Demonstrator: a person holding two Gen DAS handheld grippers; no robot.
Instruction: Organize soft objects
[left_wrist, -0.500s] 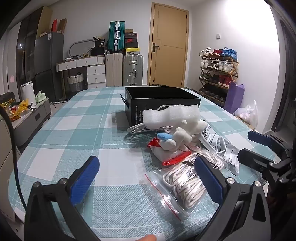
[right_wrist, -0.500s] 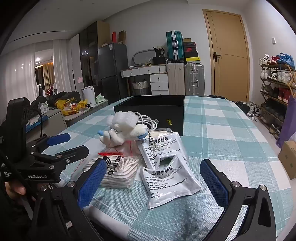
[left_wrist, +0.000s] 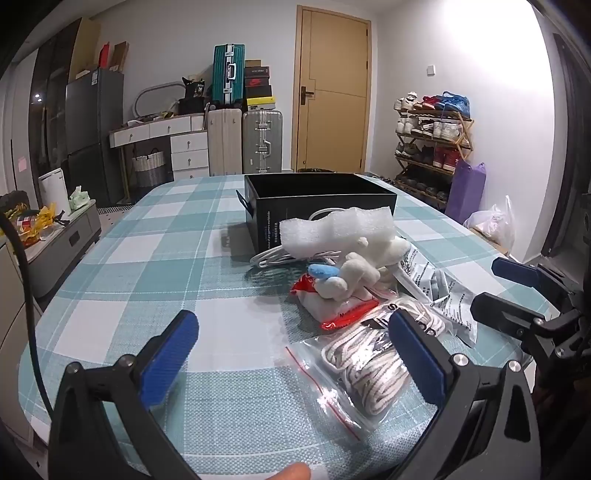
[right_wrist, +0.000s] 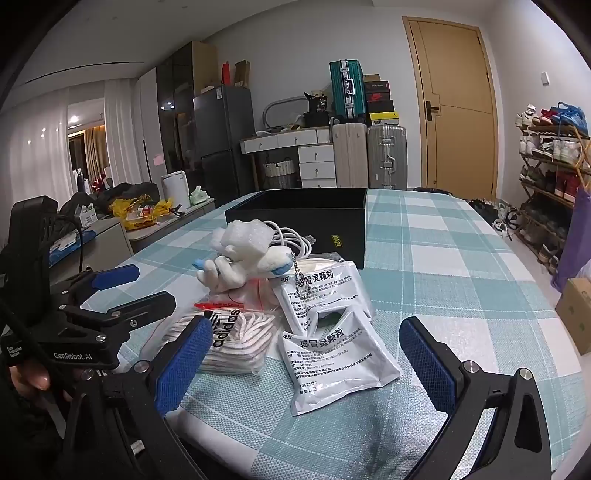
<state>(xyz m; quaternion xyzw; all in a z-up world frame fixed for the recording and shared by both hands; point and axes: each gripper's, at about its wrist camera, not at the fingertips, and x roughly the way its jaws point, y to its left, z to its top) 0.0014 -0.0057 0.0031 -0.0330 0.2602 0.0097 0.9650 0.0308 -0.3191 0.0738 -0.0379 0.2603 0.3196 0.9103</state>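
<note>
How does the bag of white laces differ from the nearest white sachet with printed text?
The bag of white laces is clear plastic, so its coiled contents show; the nearest white sachet is opaque and hides its contents. The bag carries a black adidas label; the sachet carries printed Chinese text. The bag lies before the left pad of the right tongs; the sachet lies between the pads. Both lie flat on the checked tablecloth.

left gripper (left_wrist: 295, 354) fingers wide apart, empty | bagged laces (left_wrist: 362, 363) just ahead | black box (left_wrist: 321, 206) behind
</note>
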